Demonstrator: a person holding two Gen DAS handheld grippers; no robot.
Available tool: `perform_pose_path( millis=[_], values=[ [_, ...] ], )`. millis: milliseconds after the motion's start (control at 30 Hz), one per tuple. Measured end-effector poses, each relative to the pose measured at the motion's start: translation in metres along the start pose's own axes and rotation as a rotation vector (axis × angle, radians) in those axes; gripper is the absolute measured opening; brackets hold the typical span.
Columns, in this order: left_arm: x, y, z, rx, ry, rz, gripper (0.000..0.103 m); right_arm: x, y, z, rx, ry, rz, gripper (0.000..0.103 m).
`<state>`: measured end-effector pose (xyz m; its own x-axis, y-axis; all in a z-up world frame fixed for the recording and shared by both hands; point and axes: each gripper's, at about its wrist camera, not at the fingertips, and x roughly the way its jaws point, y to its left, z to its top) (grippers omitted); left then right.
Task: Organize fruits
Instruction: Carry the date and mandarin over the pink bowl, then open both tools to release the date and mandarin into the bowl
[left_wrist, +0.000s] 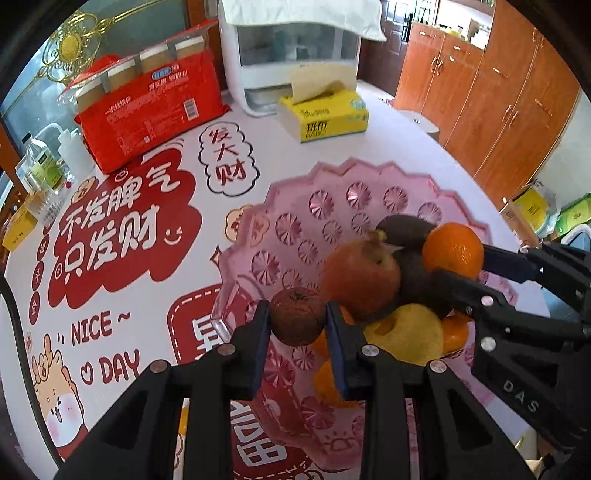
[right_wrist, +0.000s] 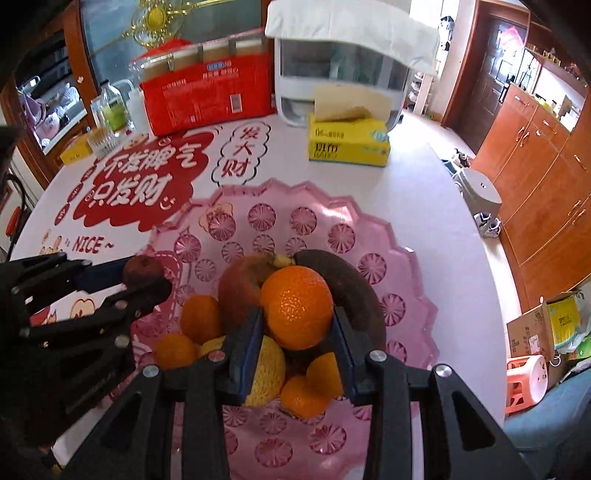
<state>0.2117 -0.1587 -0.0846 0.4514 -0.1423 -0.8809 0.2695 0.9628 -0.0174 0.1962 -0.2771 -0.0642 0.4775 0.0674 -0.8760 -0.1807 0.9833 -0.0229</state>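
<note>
A pink glass fruit bowl (left_wrist: 332, 195) (right_wrist: 295, 206) sits on the printed tablecloth. In it lie a red apple (left_wrist: 360, 280) (right_wrist: 240, 288), a dark brown fruit (left_wrist: 406, 225) (right_wrist: 354, 288), a yellow fruit (left_wrist: 410, 339) (right_wrist: 267, 369) and several small oranges (right_wrist: 201, 317). My left gripper (left_wrist: 298, 317) (right_wrist: 147, 277) is shut on a small brown shrivelled fruit (left_wrist: 298, 317) (right_wrist: 142, 271) over the bowl's left rim. My right gripper (right_wrist: 297, 314) (left_wrist: 452, 254) is shut on a bright orange (right_wrist: 297, 308) (left_wrist: 452, 251) above the pile.
At the back of the table stand a red pack of paper cups (left_wrist: 155, 107) (right_wrist: 207, 96), a yellow tissue box (left_wrist: 325, 114) (right_wrist: 349, 142) and a white appliance (left_wrist: 295, 51) (right_wrist: 340, 70). Bottles and a glass (left_wrist: 44, 173) (right_wrist: 110, 110) stand far left. Wooden cabinets (left_wrist: 498, 96) line the right.
</note>
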Motion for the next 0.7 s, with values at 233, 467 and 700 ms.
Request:
perform_pose_path(
  millis=[233,467,700],
  values=[
    [0.004,-0.002,0.0,0.002,0.002,0.007,0.052,0.013,-0.005,-0.005,0.008,0.033,0.015,0.038],
    [-0.022,-0.003,-0.002,0.001,-0.071,0.045,0.078,-0.003,-0.016,-0.007,0.056,0.005,0.051,0.046],
    [-0.052,0.009,-0.012,-0.061,-0.121,0.038,0.078,-0.025,-0.017,-0.011,0.076,-0.039,0.048,0.054]
  ],
)
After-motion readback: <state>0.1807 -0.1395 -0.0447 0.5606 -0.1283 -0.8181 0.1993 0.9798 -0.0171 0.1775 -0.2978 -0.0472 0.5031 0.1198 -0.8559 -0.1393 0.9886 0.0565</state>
